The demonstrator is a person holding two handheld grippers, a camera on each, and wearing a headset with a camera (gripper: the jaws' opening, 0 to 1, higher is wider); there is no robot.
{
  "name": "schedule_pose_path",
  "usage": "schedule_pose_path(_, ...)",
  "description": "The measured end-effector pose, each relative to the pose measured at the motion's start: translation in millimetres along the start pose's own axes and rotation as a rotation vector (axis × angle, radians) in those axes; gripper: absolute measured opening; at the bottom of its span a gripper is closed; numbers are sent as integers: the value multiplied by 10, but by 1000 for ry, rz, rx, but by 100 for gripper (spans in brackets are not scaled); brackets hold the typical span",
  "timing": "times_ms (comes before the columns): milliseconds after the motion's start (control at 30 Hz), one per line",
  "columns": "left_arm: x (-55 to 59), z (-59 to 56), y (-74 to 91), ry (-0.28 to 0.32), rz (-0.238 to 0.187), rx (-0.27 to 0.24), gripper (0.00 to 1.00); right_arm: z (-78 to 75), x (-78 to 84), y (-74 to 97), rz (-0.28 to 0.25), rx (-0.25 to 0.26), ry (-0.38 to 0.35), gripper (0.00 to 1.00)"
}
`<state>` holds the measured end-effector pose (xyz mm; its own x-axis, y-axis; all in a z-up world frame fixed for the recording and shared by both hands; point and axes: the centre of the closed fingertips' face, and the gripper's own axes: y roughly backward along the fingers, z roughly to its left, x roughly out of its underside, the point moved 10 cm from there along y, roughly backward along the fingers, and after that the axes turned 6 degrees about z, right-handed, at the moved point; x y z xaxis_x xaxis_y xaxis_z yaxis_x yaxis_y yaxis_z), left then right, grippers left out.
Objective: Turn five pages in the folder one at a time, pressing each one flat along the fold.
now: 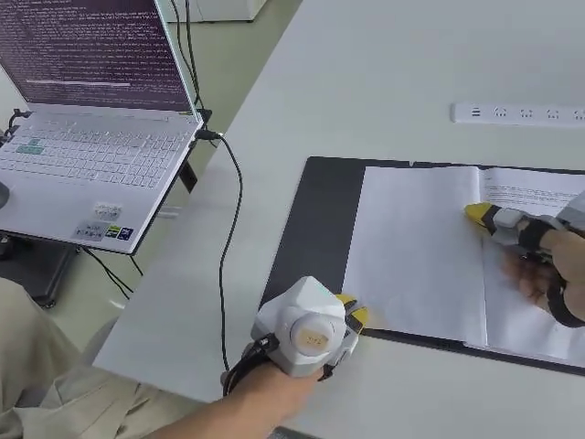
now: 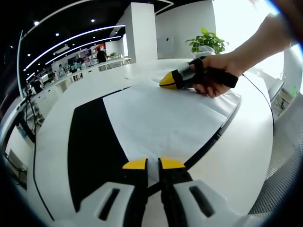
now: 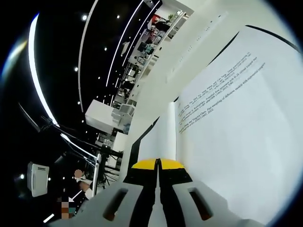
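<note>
My right gripper (image 3: 157, 163) has its jaws pressed fully together, with nothing between them. Its yellow tips lie down on the fold (image 3: 173, 124) of the open folder (image 1: 320, 229). In the head view this gripper (image 1: 475, 212) reaches in from the right, with the hand around it resting on the paper. The left gripper view shows it (image 2: 168, 80) at the far side of the sheet.

My left gripper (image 2: 152, 164) has its jaws drawn almost together, with only a thin slit between them. The tips are at the near edge of the blank page (image 2: 156, 118), close to its corner. I cannot tell if they pinch the paper or only touch it. In the head view this gripper (image 1: 352, 315) sits at the lower left corner of that page (image 1: 416, 247).

The black folder (image 2: 87, 137) lies open and flat on the white table (image 1: 366, 73). The blank page is on the left of the fold, and the printed page (image 3: 236, 104) is on the right.

Further out, a power strip (image 1: 516, 113) lies beyond the folder. An open laptop (image 1: 91, 137) stands to the left, and a black cable (image 1: 228, 238) runs from it along the table.
</note>
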<state>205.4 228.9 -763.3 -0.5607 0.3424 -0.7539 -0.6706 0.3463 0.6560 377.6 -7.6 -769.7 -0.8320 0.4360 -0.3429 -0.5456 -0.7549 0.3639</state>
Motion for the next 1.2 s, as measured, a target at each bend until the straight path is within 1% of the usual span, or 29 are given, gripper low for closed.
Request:
schedule_pose_path(400,-8,-5,9,-4,0,-1,7,0,124,125,20,-42,-23,0)
schedule_pose_path(533,-10,-5,8,-5,0,-1,7,7,175,164,37,-55,-44,0)
schedule_pose_path(667,-11,-6,8,-4,0,-2,7,12,217,194,56,-59,-32,0)
schedule_pose_path(1033,-10,-6,2,-12,0,-2,7,27,363,296,93,-77,-40,0)
schedule_pose_path(1200,-11,-11,8,-12,-1,-5,7,38,428,367,106,-80,-35,0)
